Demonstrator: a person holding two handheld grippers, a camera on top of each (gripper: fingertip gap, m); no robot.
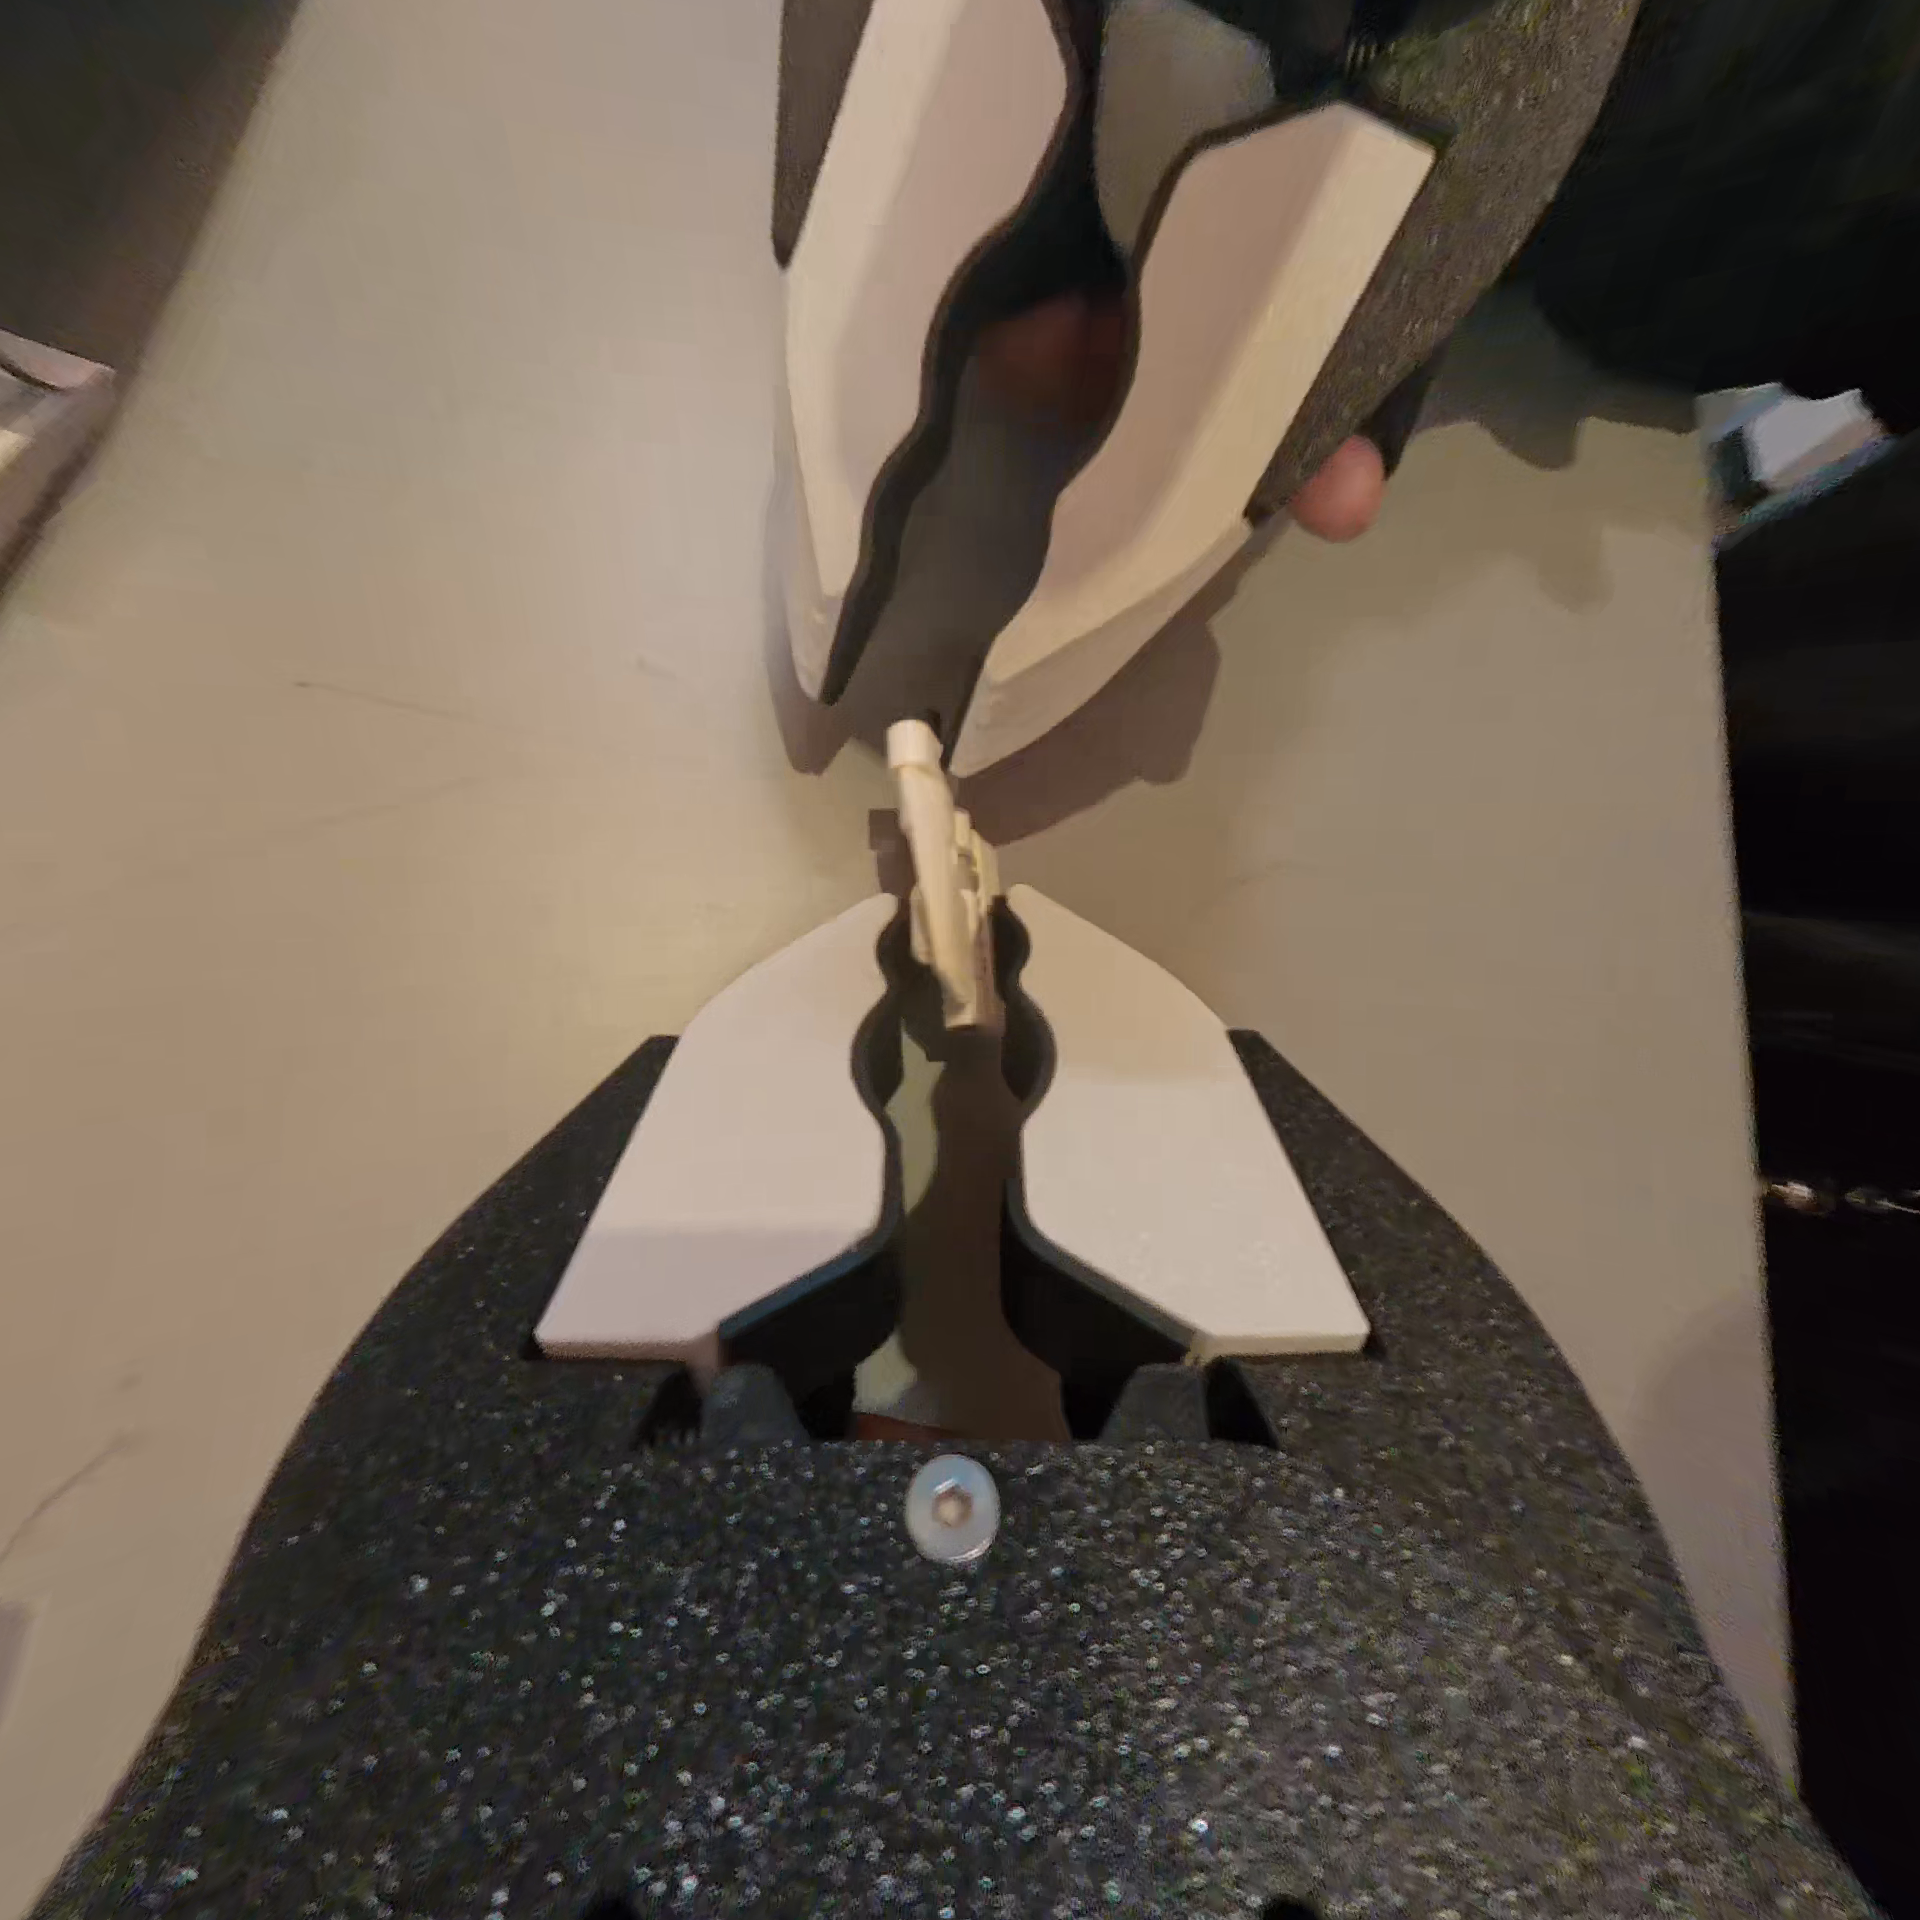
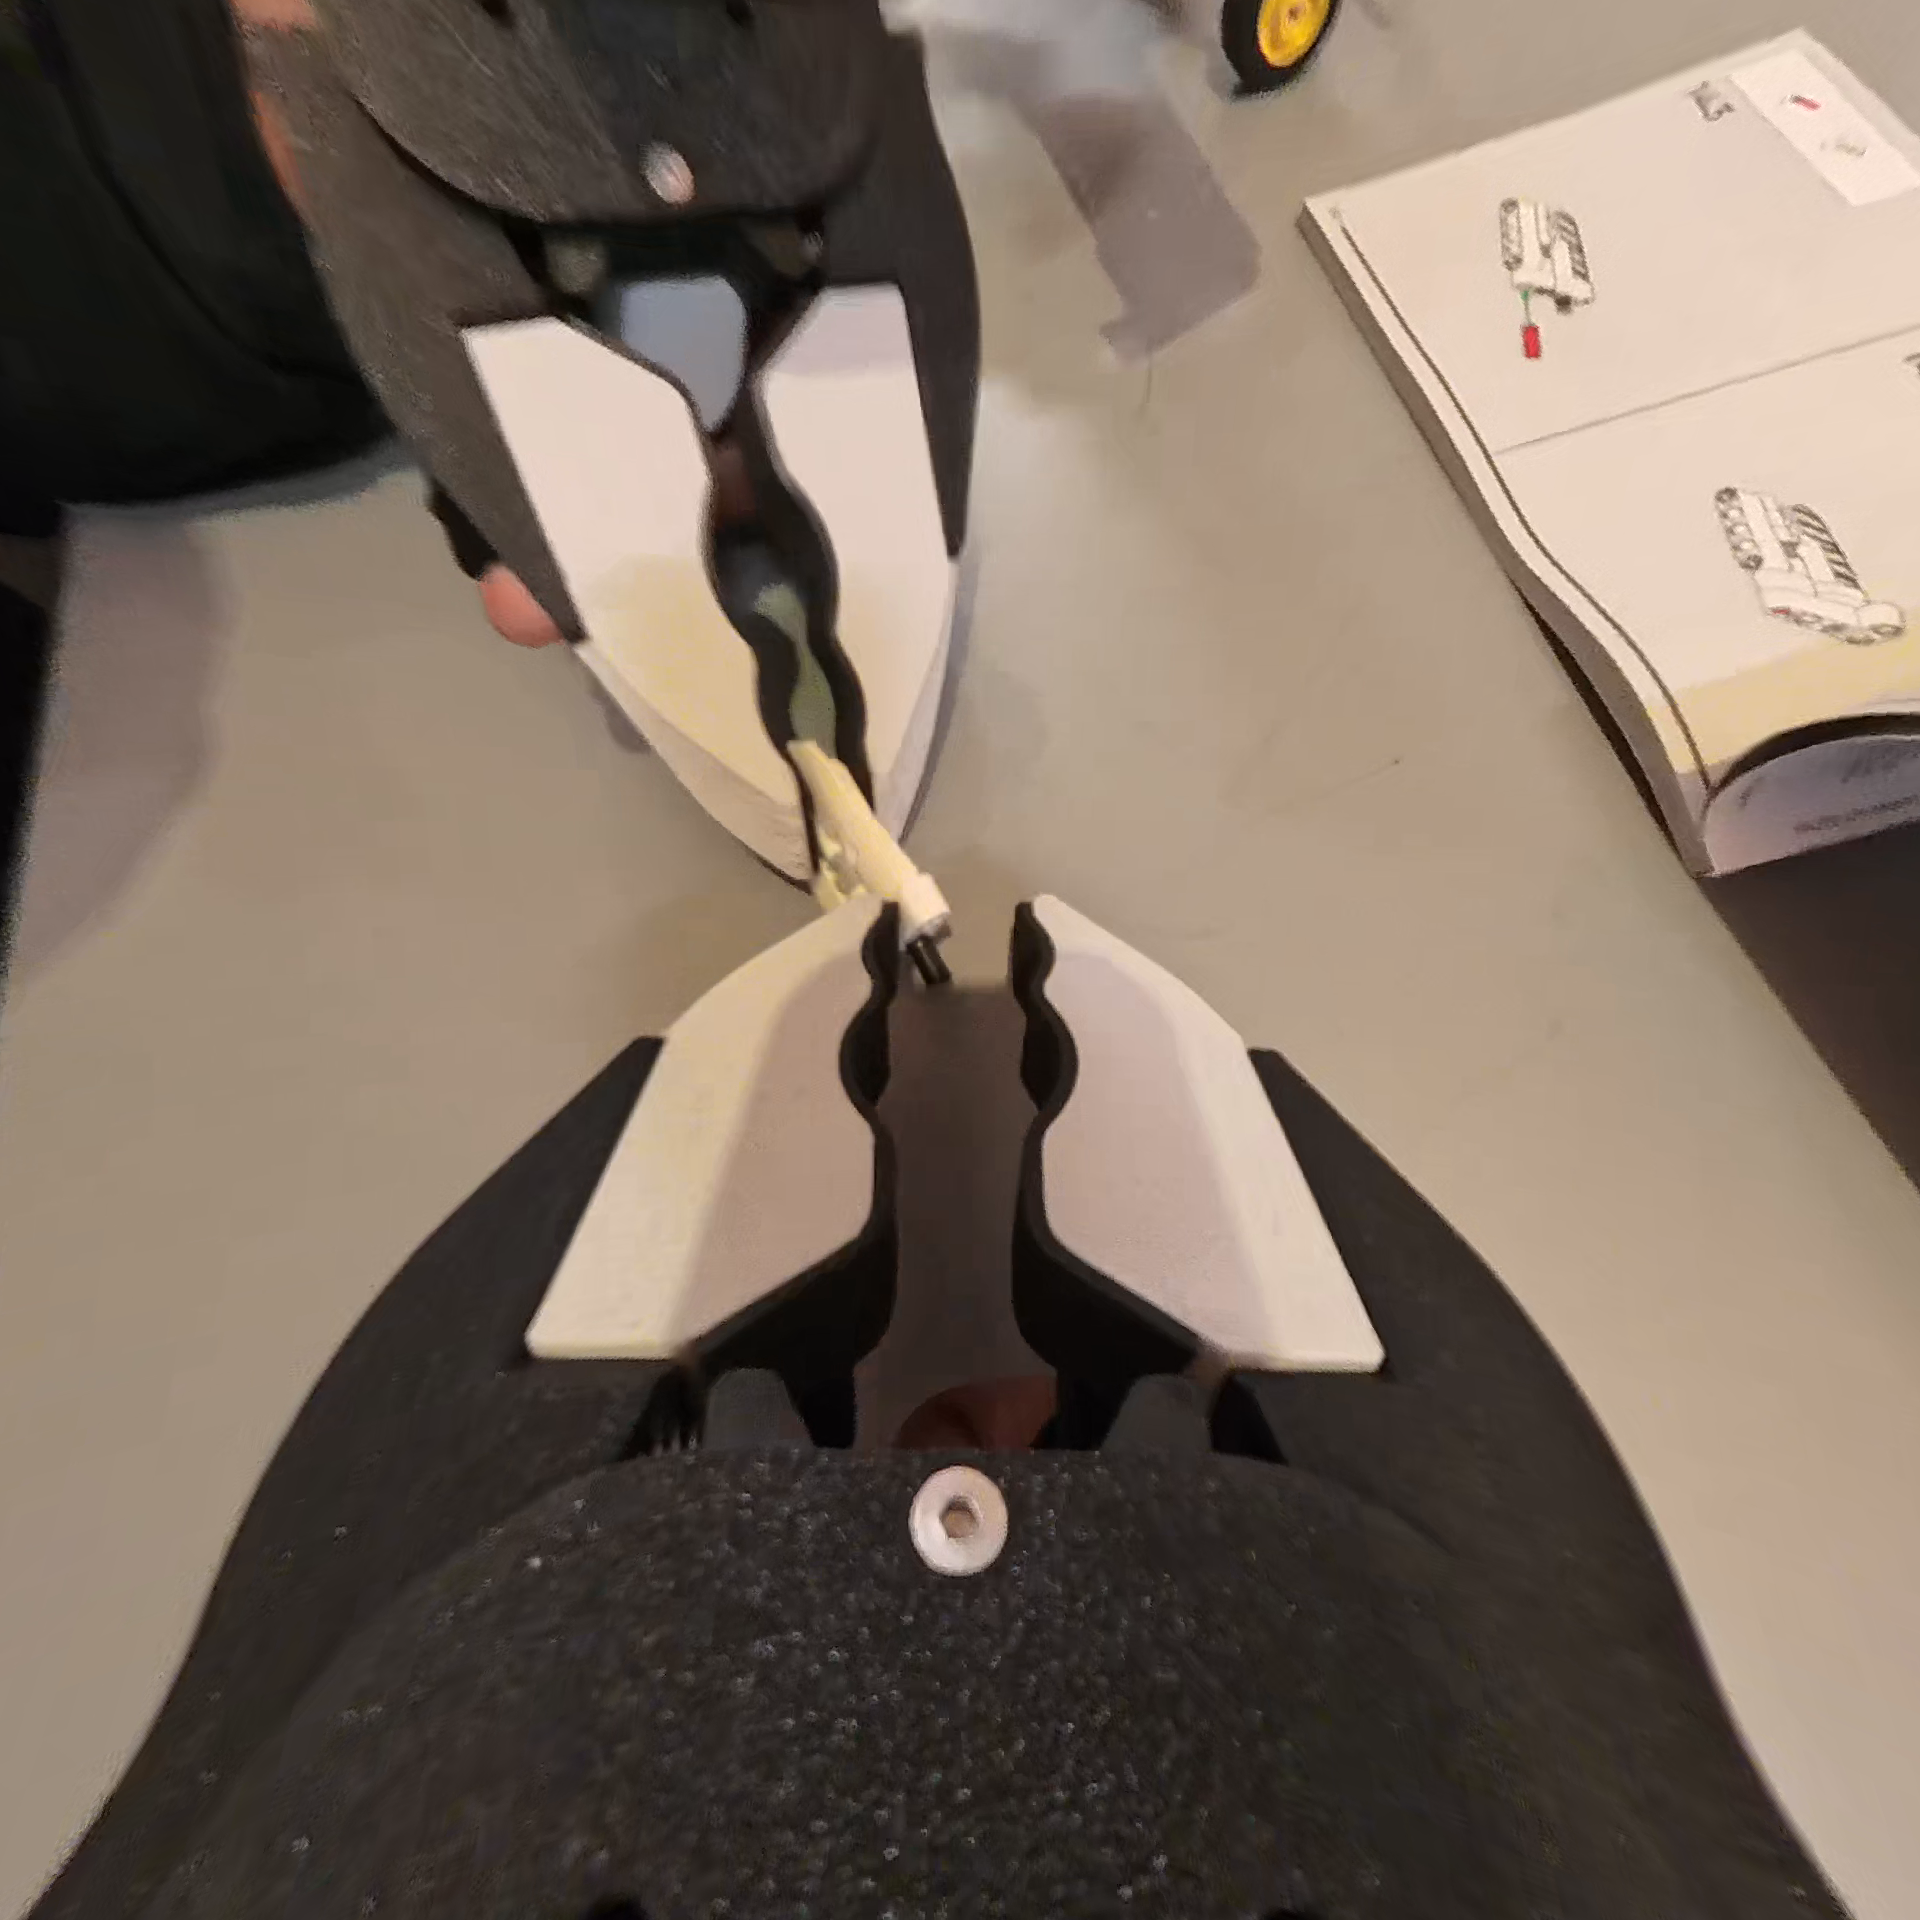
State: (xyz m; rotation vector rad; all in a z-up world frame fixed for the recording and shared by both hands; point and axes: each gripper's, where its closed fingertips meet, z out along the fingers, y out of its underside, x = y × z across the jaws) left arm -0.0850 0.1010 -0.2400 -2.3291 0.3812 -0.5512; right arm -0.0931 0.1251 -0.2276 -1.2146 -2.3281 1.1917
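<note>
Across the pale grey counter an open instruction booklet lies at the right edge, with a yellow-hubbed wheel farther back. Over the bare middle, the left tongs are closed on a small cream-coloured toy-brick assembly, both pads pressing its sides. That piece sticks out forward, its white collar and short black pin reaching between the tips of the right tongs, which stand open; the pin lies close by their left pad, well apart from the other
</note>
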